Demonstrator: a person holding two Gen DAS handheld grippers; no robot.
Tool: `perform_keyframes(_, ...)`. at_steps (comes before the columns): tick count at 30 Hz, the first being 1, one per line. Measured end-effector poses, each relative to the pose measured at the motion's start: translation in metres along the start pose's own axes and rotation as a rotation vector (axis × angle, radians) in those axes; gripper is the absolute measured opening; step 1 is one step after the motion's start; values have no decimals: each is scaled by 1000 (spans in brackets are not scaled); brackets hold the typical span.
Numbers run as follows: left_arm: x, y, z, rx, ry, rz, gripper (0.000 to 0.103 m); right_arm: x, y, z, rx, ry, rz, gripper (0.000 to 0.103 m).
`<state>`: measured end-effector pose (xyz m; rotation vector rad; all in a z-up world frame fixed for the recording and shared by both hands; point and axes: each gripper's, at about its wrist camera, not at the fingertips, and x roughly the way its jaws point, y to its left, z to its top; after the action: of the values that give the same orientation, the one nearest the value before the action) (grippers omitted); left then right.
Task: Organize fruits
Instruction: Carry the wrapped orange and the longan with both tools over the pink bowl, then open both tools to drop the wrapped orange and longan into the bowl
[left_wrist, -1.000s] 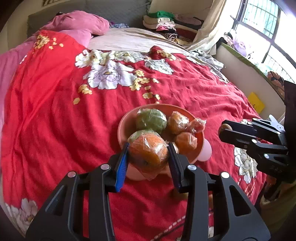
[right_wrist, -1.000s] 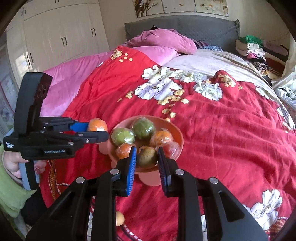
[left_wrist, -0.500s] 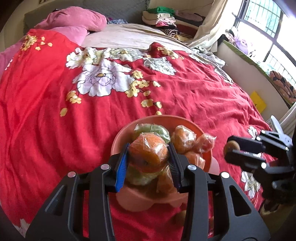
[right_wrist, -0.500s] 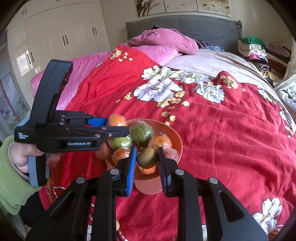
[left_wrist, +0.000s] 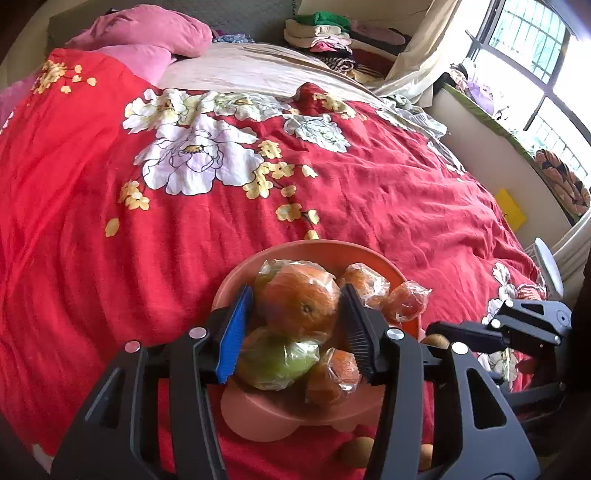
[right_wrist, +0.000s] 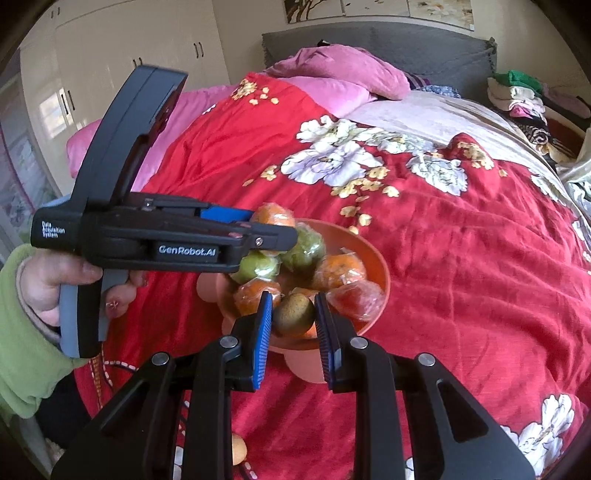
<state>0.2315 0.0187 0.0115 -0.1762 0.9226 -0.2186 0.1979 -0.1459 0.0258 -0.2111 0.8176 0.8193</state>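
The left gripper (left_wrist: 295, 325) is opening, releasing its wrapped orange (left_wrist: 299, 299) onto the bowl (left_wrist: 321, 247) pile at lower centre; the right gripper (right_wrist: 293, 321) is clenching a kiwi (right_wrist: 293, 314).

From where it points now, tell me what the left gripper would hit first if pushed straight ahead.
The left gripper, its jaws opening around the wrapped orange, would likely press into the fruit pile in the pink bowl; depth is hard to judge.

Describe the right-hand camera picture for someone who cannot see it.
The right gripper pinches a brownish-green fruit over a pink bowl of plastic-wrapped fruits on a red flowered bedspread. Beside it, the left gripper has a wrapped orange between its opening jaws above the bowl.
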Motion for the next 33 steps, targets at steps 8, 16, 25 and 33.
perform_keyframes(8, -4, 4, 0, -13, -12, 2, 47, 12, 15, -3, -33, 24, 18, 22)
perform_keyframes(16, -3, 4, 0, -13, -9, -1, 47, 20, 19, -5, -39, 43, 17, 23)
perform_keyframes(25, -3, 1, -1, -7, -9, -5, 47, 22, 18, -6, -29, 48, 29, 29)
perform_keyframes(33, -5, 1, -2, -4, -13, 8, 52, 16, 17, -7, -24, 38, 27, 35)
